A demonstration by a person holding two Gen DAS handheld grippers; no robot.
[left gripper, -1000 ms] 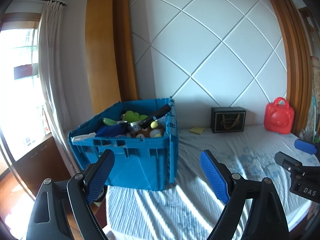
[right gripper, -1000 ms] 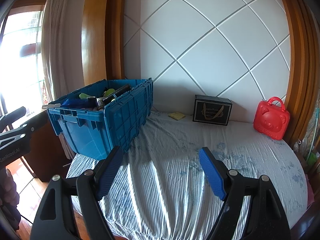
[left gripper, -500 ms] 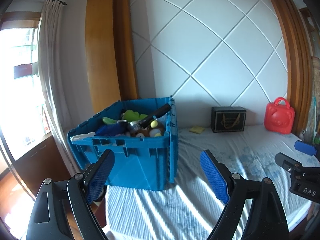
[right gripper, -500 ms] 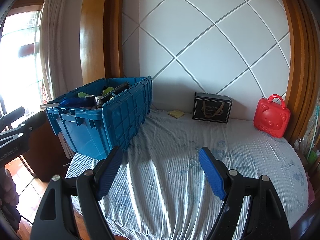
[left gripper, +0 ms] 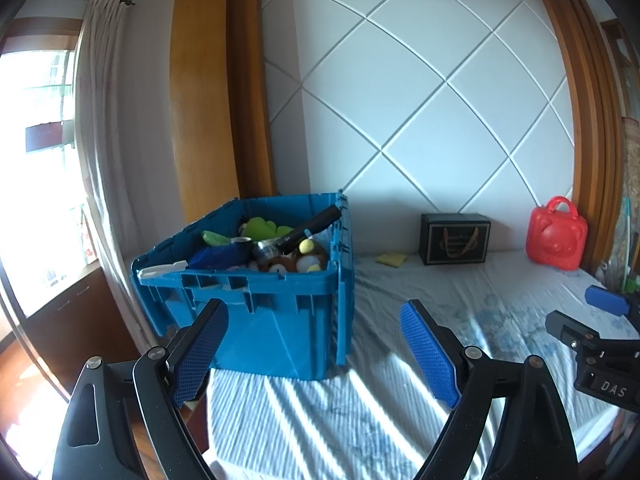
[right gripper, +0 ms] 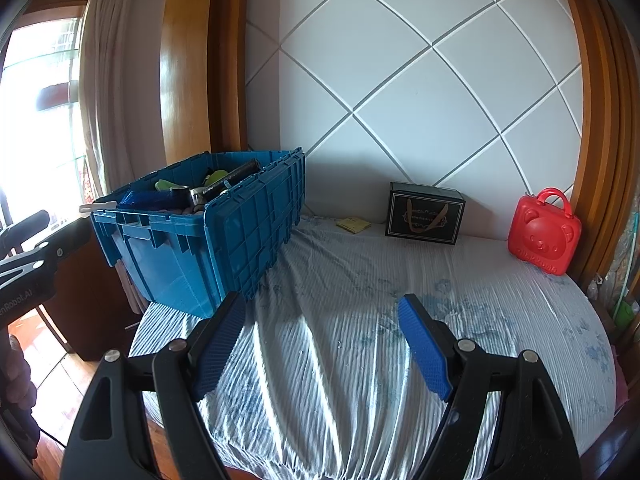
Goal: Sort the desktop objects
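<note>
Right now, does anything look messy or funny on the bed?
The blue plastic crate is heaped with toys, and a long black tube sticks up slanted over its rim. A flat white piece pokes out past the left corner. The black box and red bear-face case stand neatly by the wall.

Blue crate [left gripper: 280, 320] at the left edge of the bed [right gripper: 360, 340], holding green, yellow and dark blue items. Pale blue-and-white striped sheet with faded blue floral print. Black box [right gripper: 424, 213] with gold trim, small yellow pad [right gripper: 353, 224], red bear-faced case [right gripper: 545, 232] along the back edge. White headboard [right gripper: 420, 80] with diamond seams, orange-brown wood frame. Blue textured pads [left gripper: 428, 354] on black fingers.
</note>
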